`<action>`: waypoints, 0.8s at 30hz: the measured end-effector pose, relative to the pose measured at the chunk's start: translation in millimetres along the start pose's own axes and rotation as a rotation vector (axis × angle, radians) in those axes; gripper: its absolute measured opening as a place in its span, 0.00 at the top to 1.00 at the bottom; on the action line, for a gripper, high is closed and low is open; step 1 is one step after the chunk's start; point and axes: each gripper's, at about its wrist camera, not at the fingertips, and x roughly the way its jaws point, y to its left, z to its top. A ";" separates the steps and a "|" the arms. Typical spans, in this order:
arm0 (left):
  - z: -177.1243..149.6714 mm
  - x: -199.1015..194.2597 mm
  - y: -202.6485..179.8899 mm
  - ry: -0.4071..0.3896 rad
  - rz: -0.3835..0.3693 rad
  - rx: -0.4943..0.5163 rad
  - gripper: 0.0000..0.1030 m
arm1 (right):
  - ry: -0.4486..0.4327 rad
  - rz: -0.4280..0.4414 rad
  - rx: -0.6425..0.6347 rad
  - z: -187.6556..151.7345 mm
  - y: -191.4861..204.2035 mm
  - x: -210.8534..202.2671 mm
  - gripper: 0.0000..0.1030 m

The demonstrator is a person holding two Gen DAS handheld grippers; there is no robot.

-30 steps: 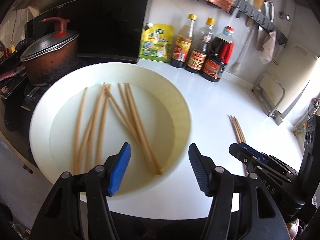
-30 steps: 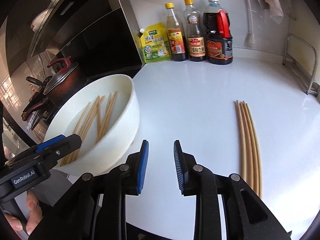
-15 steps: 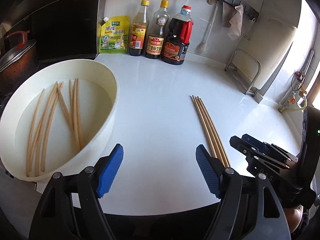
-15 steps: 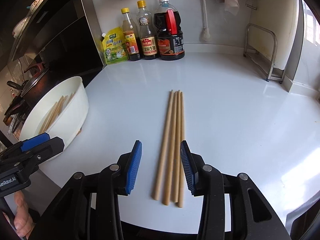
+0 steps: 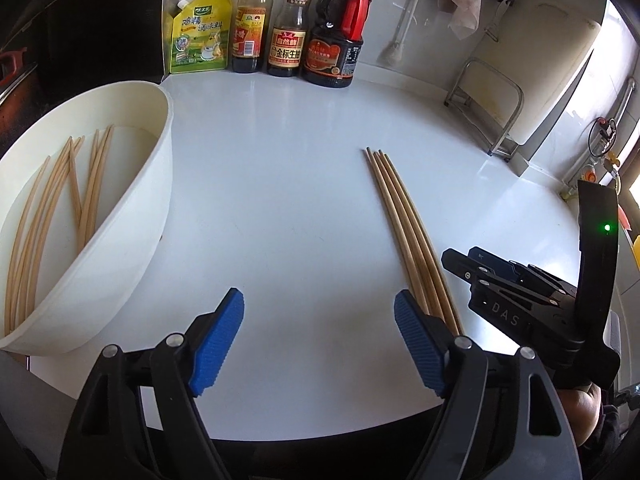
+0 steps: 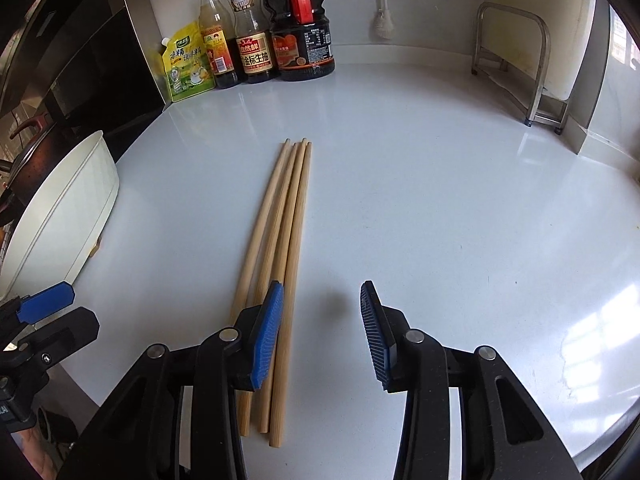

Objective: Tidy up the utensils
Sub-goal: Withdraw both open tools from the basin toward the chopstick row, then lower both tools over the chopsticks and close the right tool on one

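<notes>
Several wooden chopsticks (image 5: pixel 404 220) lie side by side on the white counter; they also show in the right wrist view (image 6: pixel 282 232). A white bowl (image 5: pixel 132 216) at the left holds several more chopsticks (image 5: pixel 60 196); its side shows in the right wrist view (image 6: pixel 68 216). My left gripper (image 5: pixel 320 340) is open and empty above the counter, between bowl and laid-out chopsticks. My right gripper (image 6: pixel 322 328) is open and empty, just right of the chopsticks' near ends, its left finger over them. It shows at the right in the left wrist view (image 5: pixel 520 296).
A yellow-green pouch (image 5: pixel 200 34), two sauce bottles (image 5: pixel 286 20) and a dark jug (image 5: pixel 334 36) stand at the back wall. A metal rack (image 6: pixel 516 60) is at the back right. A pot (image 6: pixel 24 148) and stove are left of the bowl.
Both grippers swung right, away from the bowl toward the laid-out chopsticks. The right gripper's jaws opened wider and now sit right of the chopsticks. The left stayed open.
</notes>
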 end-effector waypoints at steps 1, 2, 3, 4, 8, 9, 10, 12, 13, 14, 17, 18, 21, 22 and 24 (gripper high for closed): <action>-0.4 2.2 -1.0 0.005 0.002 0.002 0.26 | 0.003 -0.002 -0.003 0.5 0.2 2.2 0.63; -0.3 4.1 -2.0 0.009 0.004 0.003 0.26 | 0.005 -0.004 -0.005 0.9 0.1 3.6 0.63; -0.3 5.5 -2.8 0.012 0.004 0.003 0.26 | 0.007 -0.006 -0.009 1.4 0.5 5.0 0.63; -0.1 6.9 -3.6 0.014 0.004 0.003 0.26 | 0.008 -0.009 -0.014 1.7 1.0 5.9 0.63; 0.6 11.5 -3.5 0.026 0.006 -0.002 0.26 | 0.009 -0.016 -0.027 2.9 2.5 7.9 0.63; 1.1 12.8 -3.3 0.028 0.007 -0.004 0.26 | 0.009 -0.016 -0.030 3.3 2.6 8.2 0.63; 1.3 13.7 -3.1 0.029 0.007 -0.006 0.26 | 0.009 -0.016 -0.033 3.4 2.9 8.5 0.63; 2.3 16.5 -3.1 0.033 0.008 -0.010 0.26 | 0.012 -0.016 -0.040 4.1 4.5 9.0 0.63; 2.5 18.1 -3.3 0.036 0.009 -0.012 0.26 | 0.013 -0.016 -0.044 4.3 5.6 9.5 0.63; 2.6 19.5 -3.4 0.038 0.009 -0.014 0.26 | 0.016 -0.016 -0.049 4.2 6.3 10.3 0.63; 2.7 23.0 -4.4 0.044 0.011 -0.017 0.26 | 0.022 -0.023 -0.064 2.8 8.8 11.8 0.63; 2.9 23.6 -4.9 0.044 0.013 -0.017 0.26 | 0.022 -0.028 -0.069 2.9 9.4 12.0 0.63; 5.1 26.8 -7.3 0.040 0.020 -0.017 0.26 | 0.018 -0.036 -0.077 3.6 10.5 13.2 0.63; 6.2 28.4 -8.3 0.040 0.021 -0.018 0.26 | 0.016 -0.041 -0.082 3.9 11.0 13.8 0.63; 8.7 32.5 -10.9 0.040 0.024 -0.024 0.26 | 0.010 -0.046 -0.084 4.2 11.1 14.7 0.68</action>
